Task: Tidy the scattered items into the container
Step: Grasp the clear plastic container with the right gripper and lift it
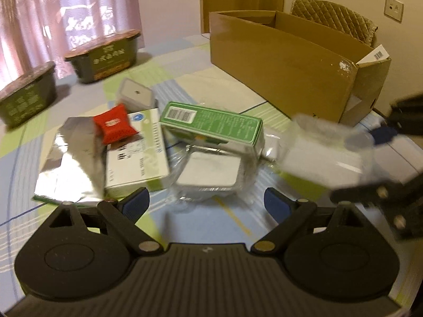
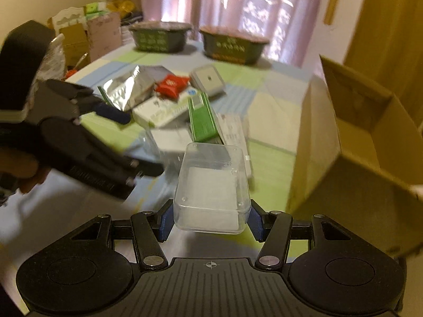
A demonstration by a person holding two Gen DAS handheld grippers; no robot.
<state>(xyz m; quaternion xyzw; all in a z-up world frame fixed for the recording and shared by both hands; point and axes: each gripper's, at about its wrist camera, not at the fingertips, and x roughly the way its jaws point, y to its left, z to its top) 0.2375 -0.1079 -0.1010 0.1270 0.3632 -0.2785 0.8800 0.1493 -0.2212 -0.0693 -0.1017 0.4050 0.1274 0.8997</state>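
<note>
The right gripper (image 2: pixel 210 220) is clamped on a clear box (image 2: pixel 211 187), one blue pad against each long side, so the box rides level and lifted off the table (image 2: pixel 264 105). It is held low in the frame's centre, with the carton (image 2: pixel 343 137) open at the right edge, probably its destination. What I can see of the carton's inside looks bare (only part shows). The left gripper (image 1: pixel 206 206) hovers with jaws apart over the pile at mid-frame: a second clear box (image 1: pixel 208 174), a green box (image 1: pixel 214 124) leaning on it, a white box (image 1: pixel 137 153), a foil pouch (image 1: pixel 71 163) and a red packet (image 1: pixel 115 126). Two dark tubs (image 1: pixel 105 55) sit lidded at upper left, contents hidden.
</note>
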